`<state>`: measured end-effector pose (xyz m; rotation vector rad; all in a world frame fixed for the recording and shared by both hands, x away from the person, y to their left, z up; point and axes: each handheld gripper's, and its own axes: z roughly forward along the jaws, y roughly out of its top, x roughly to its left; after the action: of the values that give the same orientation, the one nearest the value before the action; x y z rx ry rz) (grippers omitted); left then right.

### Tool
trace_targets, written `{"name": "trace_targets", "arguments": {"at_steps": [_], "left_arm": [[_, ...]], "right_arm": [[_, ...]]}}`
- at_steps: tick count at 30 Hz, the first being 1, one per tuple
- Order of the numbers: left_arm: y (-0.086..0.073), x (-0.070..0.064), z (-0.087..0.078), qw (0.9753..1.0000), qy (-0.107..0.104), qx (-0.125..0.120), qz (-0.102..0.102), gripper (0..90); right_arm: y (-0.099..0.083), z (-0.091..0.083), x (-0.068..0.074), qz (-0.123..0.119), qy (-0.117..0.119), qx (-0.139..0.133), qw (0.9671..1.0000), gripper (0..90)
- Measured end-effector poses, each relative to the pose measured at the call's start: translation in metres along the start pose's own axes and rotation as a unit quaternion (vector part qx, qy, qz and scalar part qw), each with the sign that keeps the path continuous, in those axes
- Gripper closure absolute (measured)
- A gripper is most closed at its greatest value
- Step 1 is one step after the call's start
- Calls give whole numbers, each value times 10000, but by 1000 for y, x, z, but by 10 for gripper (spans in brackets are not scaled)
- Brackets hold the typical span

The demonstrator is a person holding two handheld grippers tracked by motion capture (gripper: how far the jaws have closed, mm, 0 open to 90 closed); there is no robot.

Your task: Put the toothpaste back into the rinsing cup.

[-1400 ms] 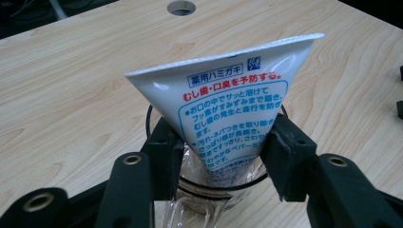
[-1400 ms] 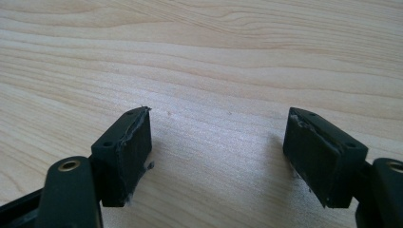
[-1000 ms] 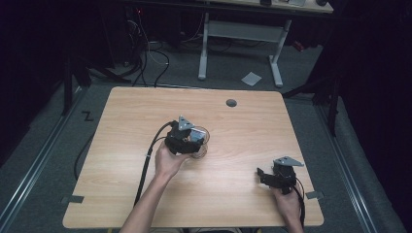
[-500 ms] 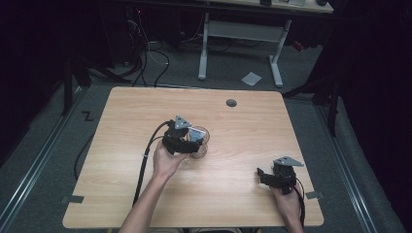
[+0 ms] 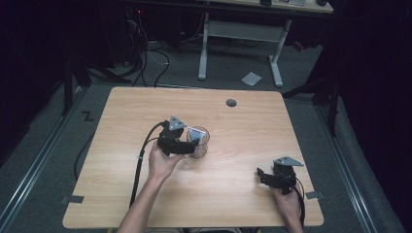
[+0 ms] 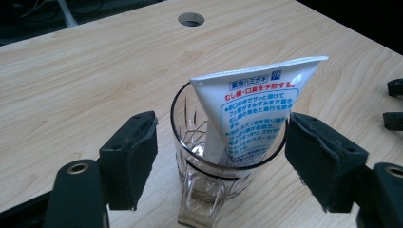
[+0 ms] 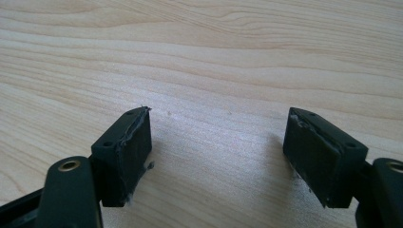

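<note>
Standing upright mid-table: clear cut-glass tumbler [image 6: 216, 166] with white toothpaste tube [image 6: 247, 118] leaning inside, between spread jaws of left gripper [image 6: 221, 159], neither pad touching glass. Right gripper [image 7: 216, 156] spread wide, empty, low over light wooden table [image 5: 121, 194], well apart from glass. Versus half second ago: left gripper shifted slightly left, right unchanged

The tube [image 6: 247, 114] is white with blue and red writing on it. The glass [image 6: 214, 175] is clear, with cut lines like a star pattern and a dark rim. The bench [image 5: 145, 111] is light wood with wavy brown grain. The fingers [image 6: 130, 156] are black.
</note>
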<state>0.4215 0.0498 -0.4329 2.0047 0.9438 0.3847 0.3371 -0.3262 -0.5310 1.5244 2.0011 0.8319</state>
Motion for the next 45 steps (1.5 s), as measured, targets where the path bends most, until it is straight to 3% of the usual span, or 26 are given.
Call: {"name": "trace_targets", "arguments": {"at_steps": [14,45], "left_arm": [[-8,11,-18,9997,48,-182,-161,305],[-21,35,-73,9966,600,-364,-435,327]], "right_arm": [[0,0,0,1,-1,1,10000,245],[0,0,0,4,-1,1,10000,245]]}}
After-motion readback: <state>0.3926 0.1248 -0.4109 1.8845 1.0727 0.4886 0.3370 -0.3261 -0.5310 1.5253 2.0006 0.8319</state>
